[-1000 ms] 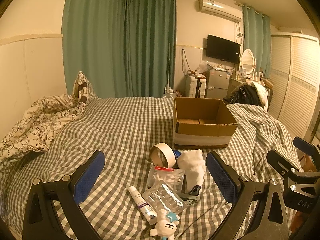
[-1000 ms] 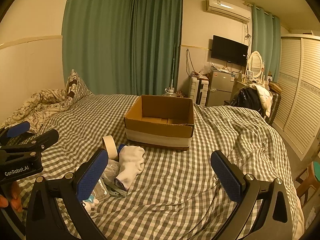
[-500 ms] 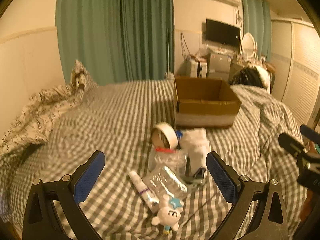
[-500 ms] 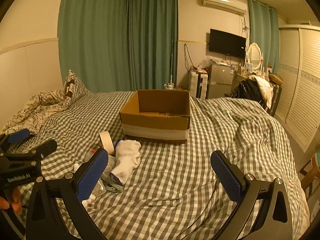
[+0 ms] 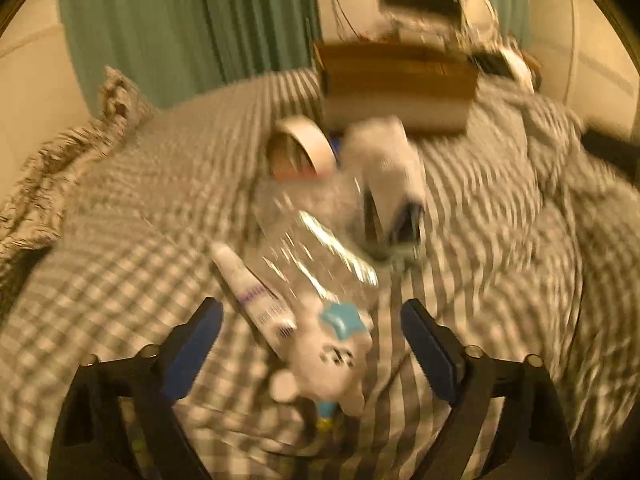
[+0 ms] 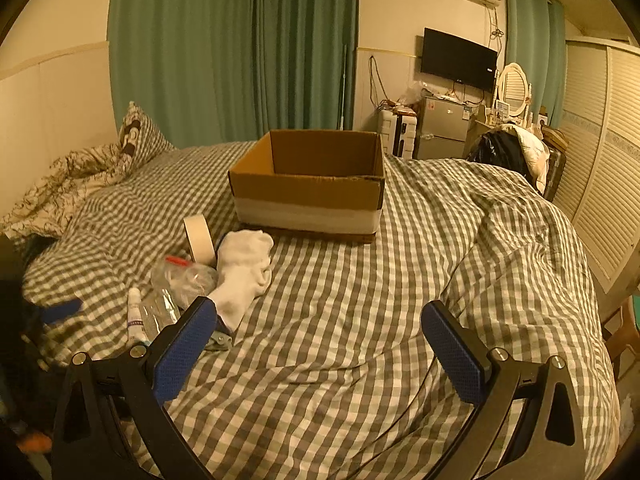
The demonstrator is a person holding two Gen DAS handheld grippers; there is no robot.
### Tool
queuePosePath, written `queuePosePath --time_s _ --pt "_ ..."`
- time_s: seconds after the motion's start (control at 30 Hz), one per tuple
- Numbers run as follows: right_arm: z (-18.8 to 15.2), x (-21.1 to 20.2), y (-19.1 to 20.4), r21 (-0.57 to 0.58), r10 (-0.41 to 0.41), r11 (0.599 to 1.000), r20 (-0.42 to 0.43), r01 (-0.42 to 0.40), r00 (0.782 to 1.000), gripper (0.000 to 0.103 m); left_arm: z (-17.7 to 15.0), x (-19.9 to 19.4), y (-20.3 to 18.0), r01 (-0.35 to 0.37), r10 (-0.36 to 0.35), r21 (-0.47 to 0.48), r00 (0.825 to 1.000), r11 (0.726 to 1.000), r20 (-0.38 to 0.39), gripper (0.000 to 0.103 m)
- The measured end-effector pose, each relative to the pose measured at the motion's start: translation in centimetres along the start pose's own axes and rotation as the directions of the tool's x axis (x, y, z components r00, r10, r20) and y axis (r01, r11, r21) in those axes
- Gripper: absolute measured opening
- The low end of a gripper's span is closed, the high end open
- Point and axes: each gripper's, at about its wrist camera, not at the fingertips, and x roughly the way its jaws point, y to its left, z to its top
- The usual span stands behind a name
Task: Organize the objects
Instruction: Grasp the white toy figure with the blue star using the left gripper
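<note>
A pile lies on the checked bedcover (image 6: 360, 320) in front of an open cardboard box (image 6: 308, 192): a tape roll (image 6: 198, 238), a white sock (image 6: 244, 268), clear plastic bags (image 6: 188, 276) and a white tube (image 6: 135, 312). The left wrist view is blurred. There my left gripper (image 5: 312, 320) points down over a white plush toy (image 5: 328, 360) with a blue star. Its jaws are closing with the toy between them, and the pads stand apart from it. The tube (image 5: 256, 292) lies just beyond the left finger. My right gripper (image 6: 320, 320) is open over bare bedcover, right of the pile.
A patterned duvet (image 6: 60, 184) and a checked pillow (image 6: 138, 136) lie at the bed's far left. Green curtains (image 6: 232, 48) hang behind. A small fridge (image 6: 442, 128), a wall television and a louvred wardrobe (image 6: 600, 160) stand at the right. A metal clip (image 6: 218, 340) lies under the sock.
My left gripper has dropped and tipped down onto the pile, so the plush toy now sits between its jaws, which stand narrower. The right gripper has sunk a little toward the bed.
</note>
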Motion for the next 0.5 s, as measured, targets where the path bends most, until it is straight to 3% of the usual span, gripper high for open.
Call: queuePosePath --time_s 0.13,0.27,0.5 --pt "-0.3 0.8 0.2 -0.004 0.000 1.000 -0.024 0.000 1.000 0.103 -1.5 2.1 -0.8 0.029 -0.024 0.050 0.995 0.998 -0.094 0.048" --pt "-0.7 1.4 0.7 -0.016 0.001 1.000 -0.042 -0.001 0.999 0.103 -0.8 0.8 0.4 0.095 -0.095 -0.003 0.994 0.995 -0.056 0.048" --pt "-1.0 2.2 2.5 -0.046 0.052 0.997 -0.059 -0.055 0.997 0.103 2.4 -2.5 5.7 0.078 -0.072 -0.092 0.996 0.993 0.059 0.048"
